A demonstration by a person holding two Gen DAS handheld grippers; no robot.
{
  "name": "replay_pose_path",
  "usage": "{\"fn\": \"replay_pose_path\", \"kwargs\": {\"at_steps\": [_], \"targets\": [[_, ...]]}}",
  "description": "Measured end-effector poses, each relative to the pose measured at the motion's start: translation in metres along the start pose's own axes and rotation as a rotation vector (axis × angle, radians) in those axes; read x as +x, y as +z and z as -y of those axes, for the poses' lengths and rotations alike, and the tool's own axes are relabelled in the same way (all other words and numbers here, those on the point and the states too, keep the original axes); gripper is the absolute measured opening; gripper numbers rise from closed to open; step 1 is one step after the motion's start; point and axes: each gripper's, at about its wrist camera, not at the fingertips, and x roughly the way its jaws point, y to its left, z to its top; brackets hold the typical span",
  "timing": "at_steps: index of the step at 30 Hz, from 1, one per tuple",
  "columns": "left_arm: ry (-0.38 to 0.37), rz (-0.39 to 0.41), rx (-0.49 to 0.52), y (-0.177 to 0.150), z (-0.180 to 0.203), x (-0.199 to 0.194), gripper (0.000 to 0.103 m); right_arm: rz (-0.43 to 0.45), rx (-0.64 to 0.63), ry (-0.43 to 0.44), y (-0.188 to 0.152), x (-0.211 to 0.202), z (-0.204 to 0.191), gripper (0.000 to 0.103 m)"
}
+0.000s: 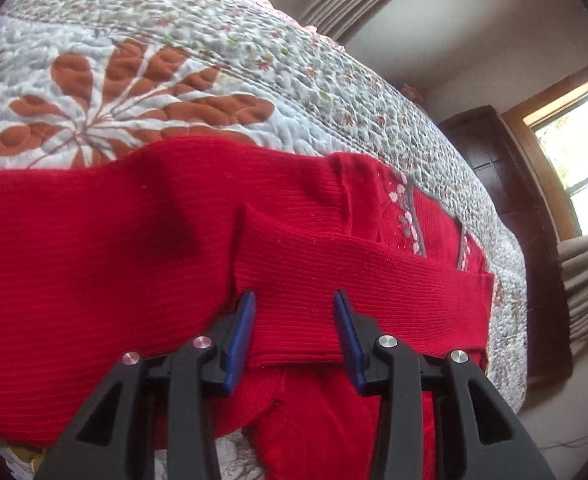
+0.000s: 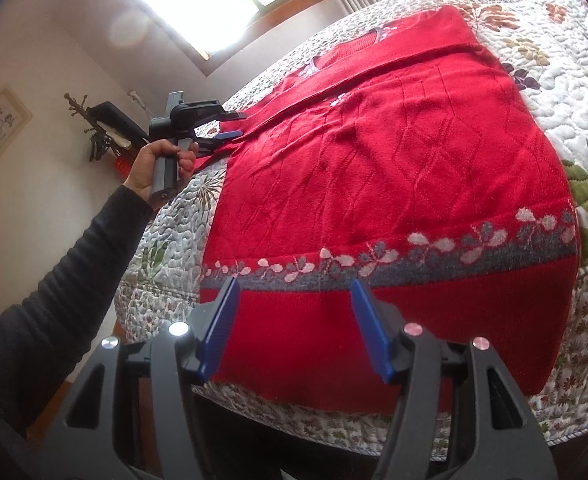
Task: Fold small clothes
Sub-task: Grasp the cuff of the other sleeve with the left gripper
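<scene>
Left tool (image 1: 294,328) is open, jaws straddling the folded sleeve (image 1: 354,280) of the red sweater (image 2: 394,184) at frame centre. Right tool (image 2: 294,328) is open over the hem (image 2: 454,328). Sweater lies flat on the bed (image 2: 554,60), long axis toward upper frame.

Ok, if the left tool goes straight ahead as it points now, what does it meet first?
Probably the folded ribbed sleeve of the red knitted sweater, lying between the open left tool's blue fingers; depth is unclear.

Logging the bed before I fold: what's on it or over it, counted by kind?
Red sweater: 1
Quilt: 1
Grippers, left and right, fingers open: 2
Total: 4
</scene>
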Motion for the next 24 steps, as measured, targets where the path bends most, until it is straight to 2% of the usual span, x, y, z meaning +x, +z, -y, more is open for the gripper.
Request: {"fn": "replay_pose_path", "kwargs": {"at_steps": [2, 4, 6, 8, 9, 11, 14, 17, 18, 20, 21, 24], "targets": [[0.004, 0.105, 0.018, -0.011, -0.006, -0.03, 0.061, -0.006, -0.059, -0.013, 0.004, 0.001, -0.007, 0.065], [0.012, 0.2, 0.032, -0.031, -0.018, -0.063, 0.069, -0.013, -0.108, -0.019, 0.014, 0.008, -0.014, 0.066], [0.045, 0.286, 0.065, -0.055, -0.032, -0.092, 0.071, -0.031, -0.159, -0.007, 0.026, 0.021, -0.027, 0.069], [0.092, 0.384, 0.093, -0.08, -0.049, -0.118, 0.08, -0.041, -0.225, 0.02, 0.042, 0.037, -0.049, 0.073], [0.097, 0.429, 0.099, -0.091, -0.061, -0.13, 0.081, -0.044, -0.27, 0.031, 0.051, 0.047, -0.065, 0.077], [0.091, 0.49, 0.056, -0.11, -0.083, -0.148, 0.084, -0.053, -0.388, 0.045, 0.069, 0.072, -0.104, 0.079], [0.05, 0.561, -0.113, -0.135, -0.131, -0.174, 0.088, -0.079, -0.556, 0.073, 0.096, 0.114, -0.167, 0.081], [-0.007, 0.616, -0.262, -0.15, -0.177, -0.198, 0.09, -0.146, -0.681, 0.128, 0.12, 0.165, -0.236, 0.081], [-0.036, 0.637, -0.312, -0.151, -0.194, -0.205, 0.092, -0.157, -0.722, 0.136, 0.126, 0.183, -0.259, 0.081], [-0.156, 0.636, -0.4, -0.144, -0.225, -0.215, 0.092, -0.165, -0.781, 0.13, 0.133, 0.213, -0.296, 0.081], [-0.207, 0.618, -0.444, -0.136, -0.236, -0.219, 0.092, -0.168, -0.773, 0.135, 0.134, 0.226, -0.309, 0.081], [-0.315, 0.602, -0.536, -0.119, -0.255, -0.232, 0.092, -0.208, -0.69, 0.225, 0.123, 0.244, -0.33, 0.081]]}}
